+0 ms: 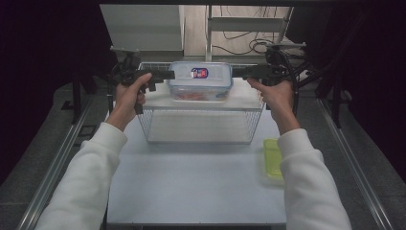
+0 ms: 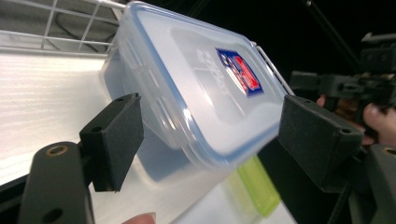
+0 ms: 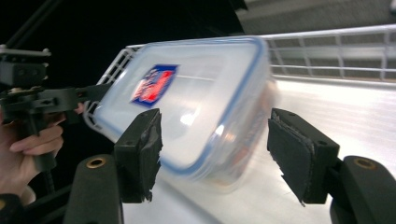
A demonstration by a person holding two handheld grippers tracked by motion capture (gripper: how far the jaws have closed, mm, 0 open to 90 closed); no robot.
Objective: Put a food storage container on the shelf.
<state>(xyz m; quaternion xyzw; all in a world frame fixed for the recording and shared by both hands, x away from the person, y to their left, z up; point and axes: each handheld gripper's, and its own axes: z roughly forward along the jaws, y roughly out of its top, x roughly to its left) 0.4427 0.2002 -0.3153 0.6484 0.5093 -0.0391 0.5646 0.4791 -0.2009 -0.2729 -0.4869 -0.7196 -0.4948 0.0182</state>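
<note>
While the lidded food container point(image 1: 200, 80) sat on the white board atop the wire basket point(image 1: 201, 125), we found the left gripper point(image 1: 165, 74) and right gripper point(image 1: 238, 72) level with its two ends, jaws spread wide, pads flanking but apparently not clamping it. A green lid point(image 1: 273, 158) lay on the surface point(image 1: 191, 182).
</note>
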